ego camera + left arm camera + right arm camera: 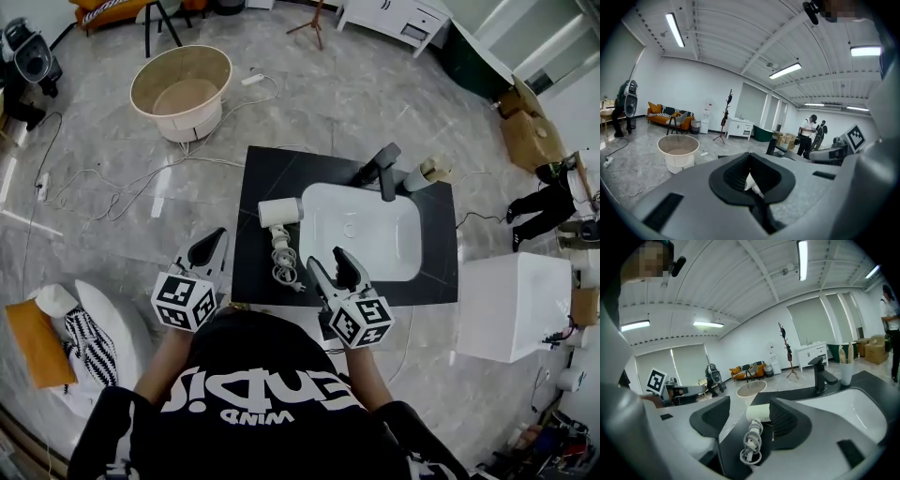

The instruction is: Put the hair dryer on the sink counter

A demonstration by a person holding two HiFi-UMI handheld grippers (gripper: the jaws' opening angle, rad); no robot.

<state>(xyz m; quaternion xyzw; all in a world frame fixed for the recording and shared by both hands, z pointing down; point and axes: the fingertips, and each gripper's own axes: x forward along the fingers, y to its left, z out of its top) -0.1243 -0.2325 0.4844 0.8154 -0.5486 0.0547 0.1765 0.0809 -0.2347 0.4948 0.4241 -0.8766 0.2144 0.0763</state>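
Now, hair dryer (pixel 279 213): white, lying on its side on the dark sink counter (pixel 255 183), just left of the white basin (pixel 375 239), with its barrel across the counter and its handle running toward the person.
Cord (pixel 285 269): white, wound into a bundle against the handle end, resting on the counter.
Left gripper (pixel 220 234): held off the counter's left edge over the floor, beside the hair dryer and apart from it. Its jaws are closed tip to tip with nothing clamped. In the left gripper view a sliver of white shows through the hollow in the pads; I cannot tell what it is.
Right gripper (pixel 325 259): at the near edge of the counter, between the cord bundle and the basin's near corner. Its jaws are spread apart and grasp nothing. In the right gripper view the hair dryer and cord show in the gap, lying ahead of the tips with no contact visible.
Faucet (pixel 379 169): black, at the far rim of the basin.
Cup (pixel 418 177): pale, on the counter just right of the faucet.
Round tub (pixel 181 89): cream, standing on the grey floor well beyond the counter.
Bystanders (pixel 807 136): two people standing far off in the left gripper view.
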